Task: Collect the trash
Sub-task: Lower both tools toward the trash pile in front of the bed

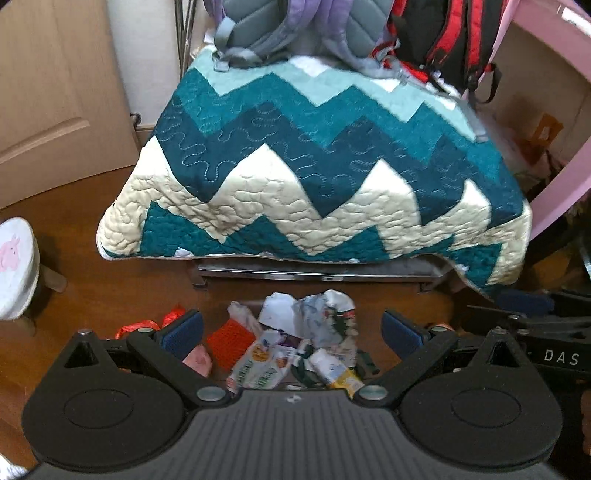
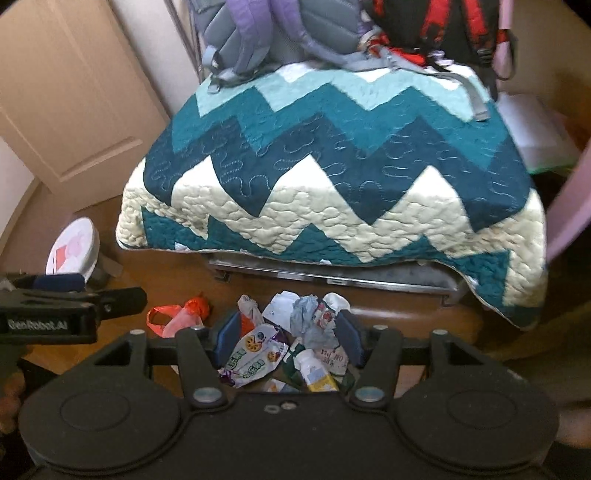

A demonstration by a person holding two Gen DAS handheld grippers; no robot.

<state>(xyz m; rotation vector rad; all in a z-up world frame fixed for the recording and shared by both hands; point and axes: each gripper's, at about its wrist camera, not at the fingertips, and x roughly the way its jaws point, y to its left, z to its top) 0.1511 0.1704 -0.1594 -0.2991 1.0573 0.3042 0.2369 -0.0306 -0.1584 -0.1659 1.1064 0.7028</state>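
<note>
Both grippers, left gripper [image 1: 291, 332] and right gripper [image 2: 288, 334], hang spread apart, empty, above one trash pile [image 2: 291, 343] on the wooden floor [image 1: 110, 295] before one quilt-covered bed [image 1: 314, 166] bearing two backpacks [image 1: 266, 29].

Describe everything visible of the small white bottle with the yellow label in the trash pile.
The small white bottle looks like plastic, with a white cap and body and a yellow label carrying a pale blue patch. It lies on its side on the wooden floor, cap pointing away from the camera, at the near right of the trash pile. It rests on crumpled wrappers and dark green scraps. In the right wrist view it sits between the open right gripper fingers, untouched. Whether it is empty cannot be told.
</note>
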